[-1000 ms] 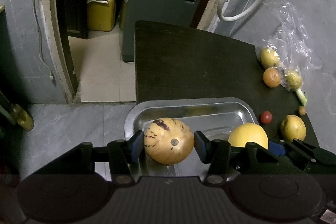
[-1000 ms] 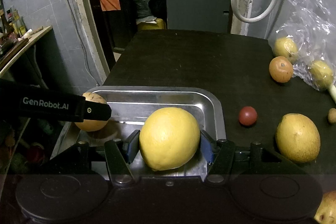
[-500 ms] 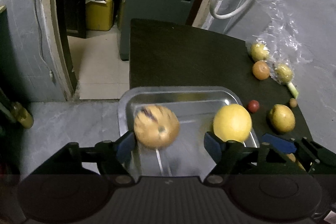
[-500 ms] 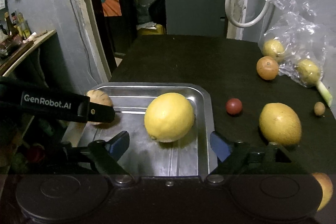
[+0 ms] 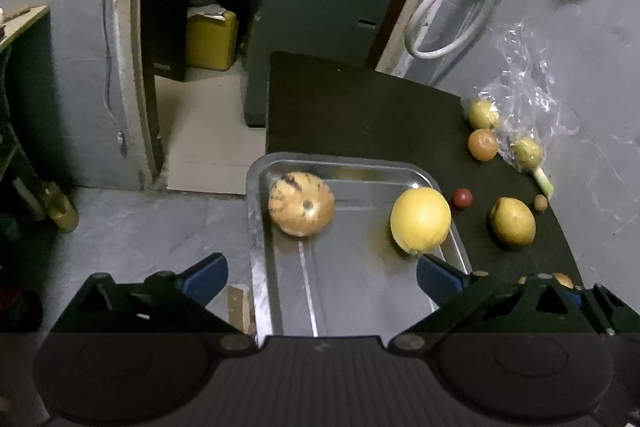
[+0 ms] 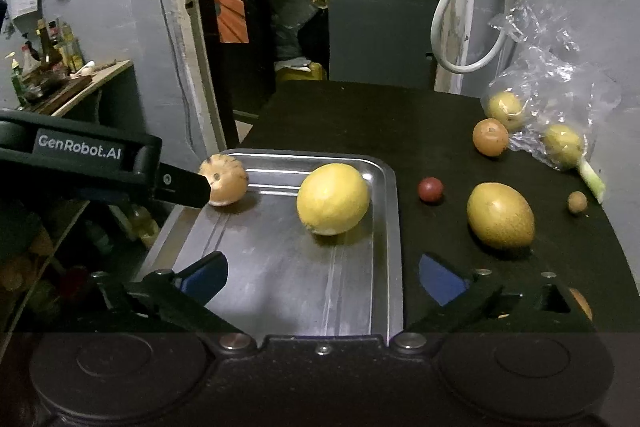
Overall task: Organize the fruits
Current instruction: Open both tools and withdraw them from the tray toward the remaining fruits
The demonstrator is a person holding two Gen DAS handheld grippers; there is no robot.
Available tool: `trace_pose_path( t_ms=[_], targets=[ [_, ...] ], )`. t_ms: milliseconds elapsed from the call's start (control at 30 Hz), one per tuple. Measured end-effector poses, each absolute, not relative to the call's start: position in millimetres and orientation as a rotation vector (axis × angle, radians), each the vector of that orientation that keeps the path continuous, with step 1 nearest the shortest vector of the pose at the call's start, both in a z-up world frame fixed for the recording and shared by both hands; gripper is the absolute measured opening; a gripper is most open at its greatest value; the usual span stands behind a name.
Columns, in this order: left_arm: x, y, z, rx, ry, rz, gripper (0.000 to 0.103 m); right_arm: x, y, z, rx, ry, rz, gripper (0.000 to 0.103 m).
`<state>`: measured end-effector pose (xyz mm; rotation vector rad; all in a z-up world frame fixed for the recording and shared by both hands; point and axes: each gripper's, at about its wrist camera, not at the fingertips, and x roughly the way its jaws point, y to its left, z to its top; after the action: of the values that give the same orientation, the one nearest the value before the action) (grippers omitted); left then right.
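Your two fruits sit in the metal tray [image 5: 256, 227]: the speckled tan melon [image 5: 301, 203] lies at its far left corner, and the big yellow citrus [image 5: 420, 219] rests against the right wall, well apart from the melon. The tray occupies the near left part of the dark table [image 5: 360, 115], with its left rim at the table's edge.

Your left gripper [image 5: 322, 273] hangs over the near half of the tray with its blue-padded fingers [image 5: 204, 273] spread wide and nothing between them. Your right gripper [image 6: 322, 277] is likewise spread wide and empty, one pad over the tray floor, the other over the table just past the tray's right rim. In the right wrist view, the black arm of your left gripper reaches in from the left, its tip just beside the melon.

Outside the tray, a small red fruit [image 6: 430, 190] lies near the right rim, and a larger yellow-brown fruit [image 6: 501, 215] sits beyond it to the right. A tiny brown fruit [image 6: 577, 202] rests further right. Toward the back, an orange fruit [image 6: 490, 137] lies just beside a crumpled clear plastic bag [image 6: 560, 79] that holds two yellowish fruits, and a pale green stalk [image 6: 592, 177] pokes out from the bag's lower end. A white hose [image 6: 460, 11] loops down the wall behind.
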<state>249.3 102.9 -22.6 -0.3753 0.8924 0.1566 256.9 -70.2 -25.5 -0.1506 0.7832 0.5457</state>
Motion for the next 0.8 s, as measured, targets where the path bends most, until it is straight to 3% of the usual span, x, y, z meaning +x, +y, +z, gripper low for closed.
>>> trace_pose_path(
  t_ms=[500,800],
  targets=[
    [187,61,-21,-0.191,1.019,0.102,0.102,194,-108,-15,-0.175,0.883,0.657,0.102],
    [167,35,-31,-0.187,1.110,0.033,0.102,190,-148,-31,-0.139,1.070,0.426,0.102]
  ],
)
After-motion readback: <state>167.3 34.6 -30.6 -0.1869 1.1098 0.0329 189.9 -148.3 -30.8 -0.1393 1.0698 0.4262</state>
